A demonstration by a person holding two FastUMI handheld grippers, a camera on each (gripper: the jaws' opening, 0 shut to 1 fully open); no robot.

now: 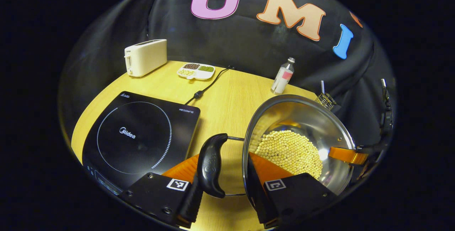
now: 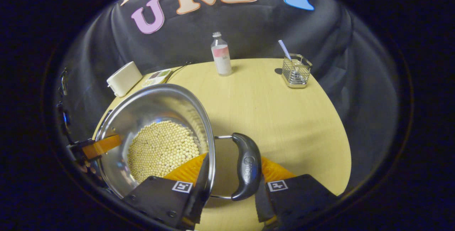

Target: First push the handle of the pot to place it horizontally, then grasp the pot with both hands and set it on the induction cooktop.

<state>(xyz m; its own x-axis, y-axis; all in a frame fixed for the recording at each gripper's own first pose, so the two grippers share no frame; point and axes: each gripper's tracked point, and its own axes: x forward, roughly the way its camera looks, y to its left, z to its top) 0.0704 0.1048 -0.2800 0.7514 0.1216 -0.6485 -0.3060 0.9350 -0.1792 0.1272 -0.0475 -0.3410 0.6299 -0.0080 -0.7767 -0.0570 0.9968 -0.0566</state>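
Hand-held gripper, shiny round steel pot

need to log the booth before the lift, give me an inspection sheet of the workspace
surface: round wooden table, bare in front of the right gripper.
job's things: steel pot holding pale beans, tilted toward the camera; induction cooktop beside it, nothing on it.
clutter: toaster, sectioned dish of beans, bottle, wire basket.
grippers: left gripper straddles the pot's rim and left handle; right gripper does likewise at the right handle; whether the pads press cannot be told.
cables: black cord across the table behind the cooktop.
surroundings: black cloth wall.
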